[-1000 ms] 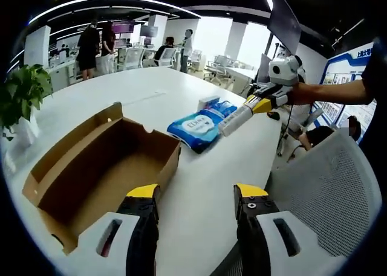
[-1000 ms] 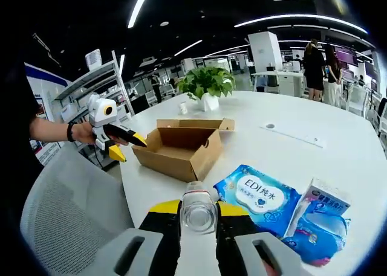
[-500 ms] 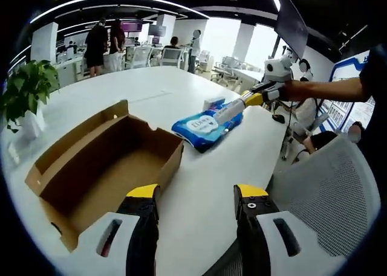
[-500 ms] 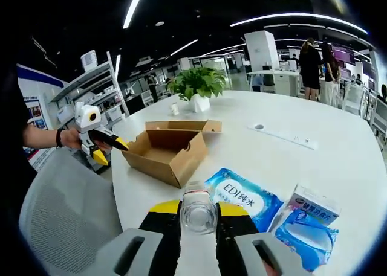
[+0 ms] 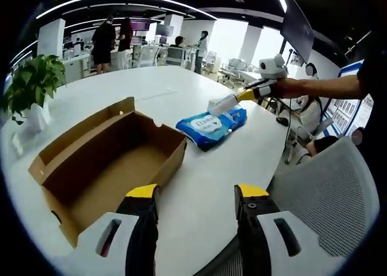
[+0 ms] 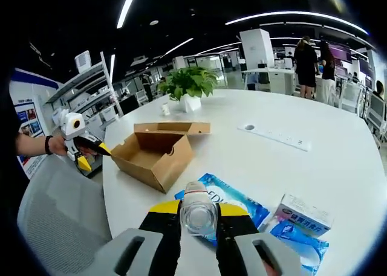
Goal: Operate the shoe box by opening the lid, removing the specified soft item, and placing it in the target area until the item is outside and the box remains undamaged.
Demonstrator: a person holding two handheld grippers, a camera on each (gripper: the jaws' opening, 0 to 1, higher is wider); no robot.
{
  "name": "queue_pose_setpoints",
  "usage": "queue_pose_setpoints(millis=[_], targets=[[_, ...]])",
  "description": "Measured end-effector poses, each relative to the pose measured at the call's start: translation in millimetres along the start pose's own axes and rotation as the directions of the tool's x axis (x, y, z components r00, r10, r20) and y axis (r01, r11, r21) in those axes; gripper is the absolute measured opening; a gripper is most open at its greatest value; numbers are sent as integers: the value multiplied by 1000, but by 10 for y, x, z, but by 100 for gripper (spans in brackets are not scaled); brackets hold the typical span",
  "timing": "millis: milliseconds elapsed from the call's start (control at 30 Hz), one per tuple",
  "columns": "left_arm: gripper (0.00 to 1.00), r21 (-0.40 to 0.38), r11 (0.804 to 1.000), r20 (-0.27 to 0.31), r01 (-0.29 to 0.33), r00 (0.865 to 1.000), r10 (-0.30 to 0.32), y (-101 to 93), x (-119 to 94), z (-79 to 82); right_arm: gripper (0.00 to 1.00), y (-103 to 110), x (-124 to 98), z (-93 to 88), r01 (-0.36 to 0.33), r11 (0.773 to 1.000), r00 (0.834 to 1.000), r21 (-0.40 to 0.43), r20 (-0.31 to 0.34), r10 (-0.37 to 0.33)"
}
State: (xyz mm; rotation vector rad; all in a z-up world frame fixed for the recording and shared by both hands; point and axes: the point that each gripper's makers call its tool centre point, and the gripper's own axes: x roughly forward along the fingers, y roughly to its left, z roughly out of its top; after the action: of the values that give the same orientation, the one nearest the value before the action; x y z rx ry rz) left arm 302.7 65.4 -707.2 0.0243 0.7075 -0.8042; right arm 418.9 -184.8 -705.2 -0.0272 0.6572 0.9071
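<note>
An open brown shoe box [image 5: 103, 161] lies on the white table [image 5: 199, 167], its lid flap folded back; the inside I can see holds nothing. My left gripper [image 5: 196, 191] stands open at the table's near edge beside the box. A blue wet-wipe pack [image 5: 211, 122] lies flat past the box. My right gripper [image 5: 245, 96] hovers over that pack, shut on a clear plastic bottle [image 5: 221, 105]. In the right gripper view the bottle [image 6: 199, 215] sits between the jaws of the right gripper [image 6: 199, 208], above the pack [image 6: 233, 197], with the box [image 6: 154, 152] beyond and the left gripper [image 6: 92, 156] at its left.
A small white carton [image 6: 302, 212] and another blue pack [image 6: 299, 237] lie right of the wipes. A potted plant [image 6: 190, 83] stands at the table's far side. A grey mesh chair [image 5: 320, 191] sits by the table edge. People stand in the background.
My right gripper has carried the bottle farther out over the wipe pack, away from the left gripper. The box and pack have stayed put; both views have shifted slightly.
</note>
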Motion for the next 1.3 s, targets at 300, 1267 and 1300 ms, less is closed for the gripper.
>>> queue_pose_setpoints(millis=[300,1267,1300], targets=[[51,-16,1000,9,-20,1000,20,51,-67,-29,17,-237,50,81,40,999,999,-8,-26,-40],[51,-61,997,17,-46,999,47,155,-128,-58,17,-806,270,241,78,986,977,-146,-186,-105],[51,-63,997,18,-47,999,48,157,-128,-57,17,-813,275,247,77,985,976,-154,-190,-106]])
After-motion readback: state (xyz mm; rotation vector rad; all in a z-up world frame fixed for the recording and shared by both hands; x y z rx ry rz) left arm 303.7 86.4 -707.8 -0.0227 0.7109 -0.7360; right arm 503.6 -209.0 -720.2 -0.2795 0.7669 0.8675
